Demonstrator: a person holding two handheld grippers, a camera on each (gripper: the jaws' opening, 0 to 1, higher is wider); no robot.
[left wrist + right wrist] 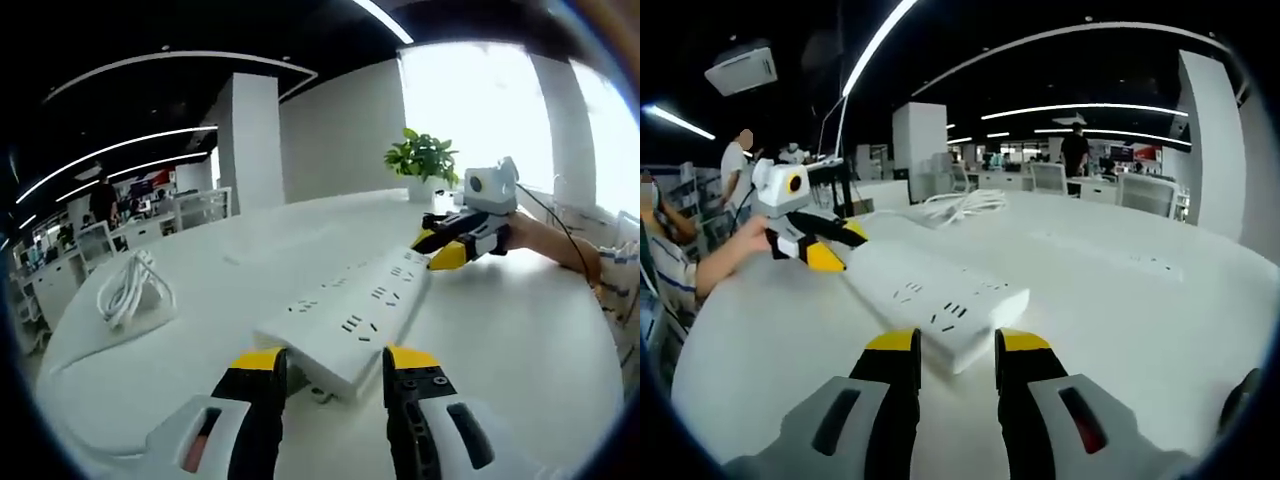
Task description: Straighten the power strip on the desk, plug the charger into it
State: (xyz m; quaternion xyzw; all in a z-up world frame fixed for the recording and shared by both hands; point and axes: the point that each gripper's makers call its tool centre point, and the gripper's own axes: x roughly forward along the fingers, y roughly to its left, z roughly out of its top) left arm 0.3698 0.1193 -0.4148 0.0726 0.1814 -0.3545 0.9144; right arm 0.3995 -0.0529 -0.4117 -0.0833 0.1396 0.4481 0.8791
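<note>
Power strip point(352, 318) lies flat on the white counter point(520, 330), sockets up, running lengthwise between the two tools.

Left tool point(335, 362): yellow-tipped jaws set narrow, one on each side of the strip's near end. Jaw tips sit right at the strip's end corners; can't confirm they actually pinch it, contact is hidden by the strip's edge. In the right gripper view the same tool point(835, 245) comes in from the left at the strip's far end, a person's hand point(745, 240) behind it; jaws there look close on the strip point(935, 295), but again no clear read on a clamp.

Right tool point(955, 345): jaws narrow, straddling the near end of the strip, tips level with its corner. Gap between jaws roughly matches the strip's width; contact not resolvable. In the left gripper view this tool point(440, 250) is at the strip's far end, yellow tips touching or just beside it, forearm point(550, 240) trailing off right.

Coiled white cable point(130, 290) lies on the counter well left of the strip in the left gripper view; same bundle point(955, 207) sits past the strip in the right gripper view. Can't tell whether a charger body is in that bundle.

Potted plant point(422, 160) stands on the counter's far edge, beyond the right tool. Open office behind, people at desks in the distance.
</note>
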